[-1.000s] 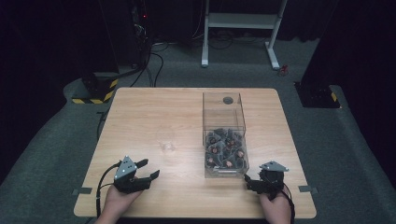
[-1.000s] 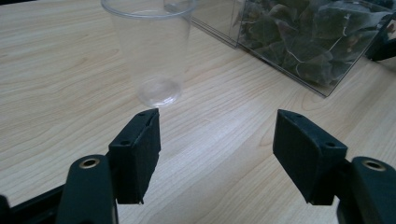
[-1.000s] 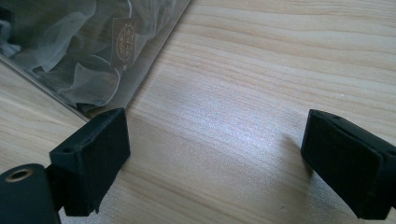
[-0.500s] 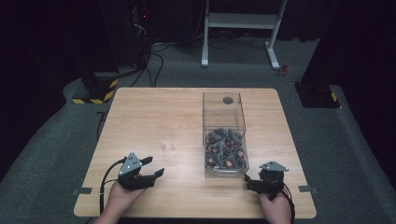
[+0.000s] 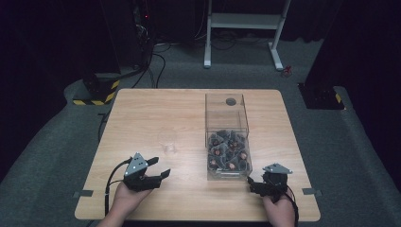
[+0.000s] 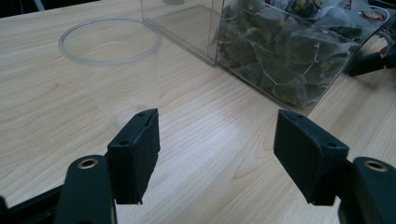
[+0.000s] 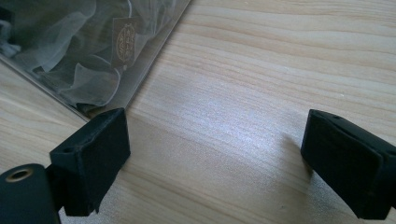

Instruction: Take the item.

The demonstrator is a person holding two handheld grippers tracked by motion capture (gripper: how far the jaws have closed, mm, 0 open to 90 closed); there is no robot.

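Note:
A clear plastic box [image 5: 227,137] stands on the wooden table [image 5: 151,118], its near half heaped with mesh tea bags [image 5: 229,153]. A clear plastic cup [image 5: 169,142] stands upright left of the box. My left gripper [image 5: 158,168] is open near the front edge, below and left of the cup, with nothing between its jaws. In the left gripper view [image 6: 217,156] the cup [image 6: 112,70] is ahead to the left and the box of tea bags [image 6: 280,51] to the right. My right gripper [image 5: 249,182] is open by the box's near right corner; its own view [image 7: 215,158] has the box [image 7: 93,51] at upper left.
A small dark round thing [image 5: 231,101] lies at the far end of the box. Dark cabinets, cables and a white metal stand [image 5: 246,28] are on the floor beyond the table. A black and yellow striped base [image 5: 94,92] sits off the table's far left corner.
My left gripper has drifted a little to the right along the front of the table. The right gripper, the cup and the box have not moved.

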